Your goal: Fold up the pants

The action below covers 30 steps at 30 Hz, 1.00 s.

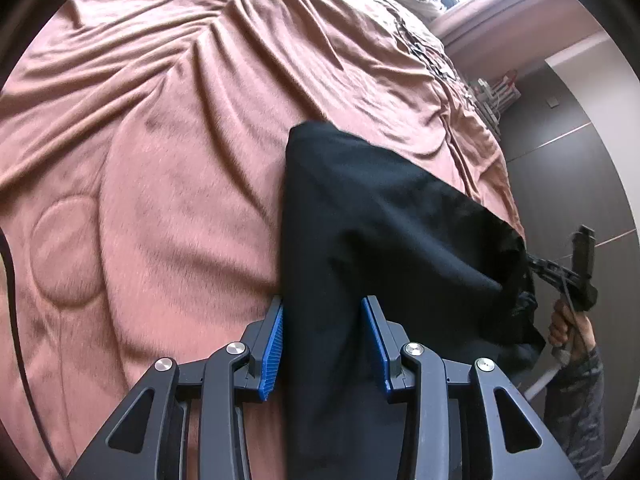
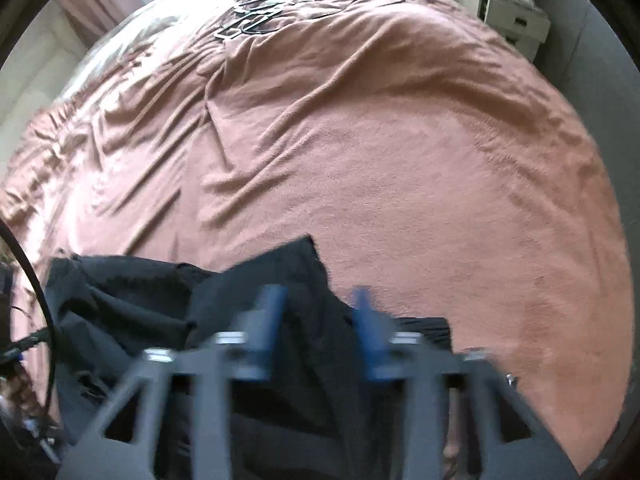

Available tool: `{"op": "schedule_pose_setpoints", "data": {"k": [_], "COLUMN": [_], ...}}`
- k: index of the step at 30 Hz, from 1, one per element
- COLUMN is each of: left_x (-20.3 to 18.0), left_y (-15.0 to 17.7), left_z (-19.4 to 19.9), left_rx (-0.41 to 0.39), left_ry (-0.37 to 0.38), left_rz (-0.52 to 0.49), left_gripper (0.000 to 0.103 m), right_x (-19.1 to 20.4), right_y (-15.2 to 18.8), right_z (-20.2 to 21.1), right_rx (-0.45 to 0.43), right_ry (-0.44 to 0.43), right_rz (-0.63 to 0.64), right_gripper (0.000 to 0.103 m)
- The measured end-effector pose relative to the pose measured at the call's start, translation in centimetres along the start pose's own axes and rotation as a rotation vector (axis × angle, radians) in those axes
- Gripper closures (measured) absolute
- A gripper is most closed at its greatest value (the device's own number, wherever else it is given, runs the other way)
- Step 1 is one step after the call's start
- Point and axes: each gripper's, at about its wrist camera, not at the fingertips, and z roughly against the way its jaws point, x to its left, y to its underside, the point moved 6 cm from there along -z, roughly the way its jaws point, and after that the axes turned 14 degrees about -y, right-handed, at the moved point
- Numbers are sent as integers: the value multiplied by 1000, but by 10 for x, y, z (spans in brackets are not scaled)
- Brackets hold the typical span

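Black pants [image 1: 360,216] lie on a pink blanket and run from the bed's right edge down between my left gripper's blue pads. My left gripper [image 1: 322,308] has its jaws apart with the cloth between them, and I cannot tell whether the pads press it. In the right wrist view, which is motion-blurred, the pants [image 2: 132,300] bunch at lower left and pass between the pads of my right gripper [image 2: 320,296], whose jaws also stand apart around the cloth. The right gripper's body also shows in the left wrist view [image 1: 580,276], held by a hand, its fingers hidden behind the pants.
The pink blanket [image 1: 168,128] covers the whole bed [image 2: 400,140], heavily wrinkled. Clothes hangers [image 2: 256,20] lie at the far end. White drawers [image 2: 516,20] stand beyond the bed. A dark wardrobe wall [image 1: 580,168] borders the right side. A black cable [image 2: 36,292] crosses at left.
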Motion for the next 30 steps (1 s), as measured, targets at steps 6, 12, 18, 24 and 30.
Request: {"op": "schedule_pose_setpoints", "data": {"k": [6, 12, 18, 24, 30], "left_x": [-1, -1, 4, 7, 7], "left_y": [-4, -5, -3, 5, 10], "left_z": [-9, -8, 8, 25, 32], "left_rx": [6, 8, -2, -16, -20], "left_ry": [-44, -47, -14, -6, 4], "left_rz": [-19, -11, 10, -3, 0], "left_gripper": [72, 72, 72, 72, 72], "right_x": [2, 1, 27, 78, 109], "right_y": [5, 14, 21, 49, 78], "right_z": [38, 57, 63, 66, 46], "right_rx": [-140, -212, -176, -141, -35], "right_ry": [49, 218, 252, 109, -13], "right_rz": [3, -5, 101, 300, 464], "right_gripper": [102, 96, 43, 40, 40]}}
